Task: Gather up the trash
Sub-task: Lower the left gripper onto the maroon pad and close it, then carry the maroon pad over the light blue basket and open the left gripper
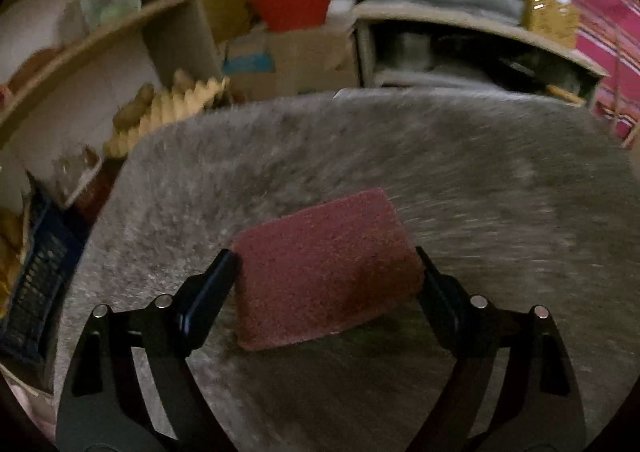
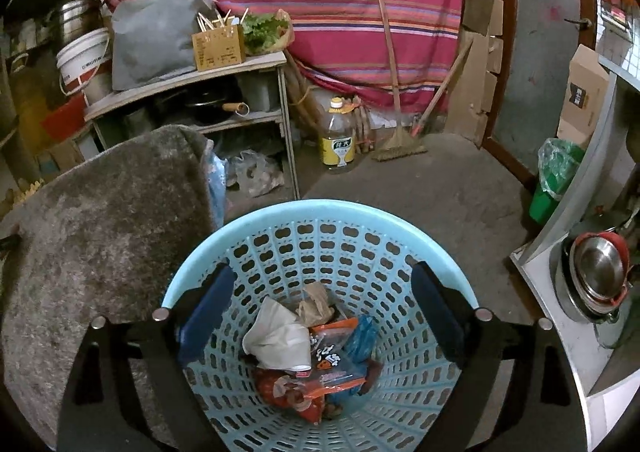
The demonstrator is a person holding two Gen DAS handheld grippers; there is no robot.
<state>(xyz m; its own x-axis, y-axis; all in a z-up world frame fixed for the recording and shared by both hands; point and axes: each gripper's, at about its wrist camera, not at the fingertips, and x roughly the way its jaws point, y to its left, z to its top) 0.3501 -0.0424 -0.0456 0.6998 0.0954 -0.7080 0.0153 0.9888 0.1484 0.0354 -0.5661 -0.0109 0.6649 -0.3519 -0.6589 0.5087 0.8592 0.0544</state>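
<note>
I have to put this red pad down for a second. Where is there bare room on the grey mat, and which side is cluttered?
The grey mat is bare ahead and right of the red pad in the left tongs. Its left edge is crowded by shelves and boxes. The blue basket already holds wrappers.

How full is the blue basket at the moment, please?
Only the bottom is filled: the blue basket holds some wrappers and crumpled tissue, with its slotted walls bare above.

Only the yellow label [image 2: 338, 148] on the plastic bottle [image 2: 338, 136] shows characters, too small to read surely.
</note>
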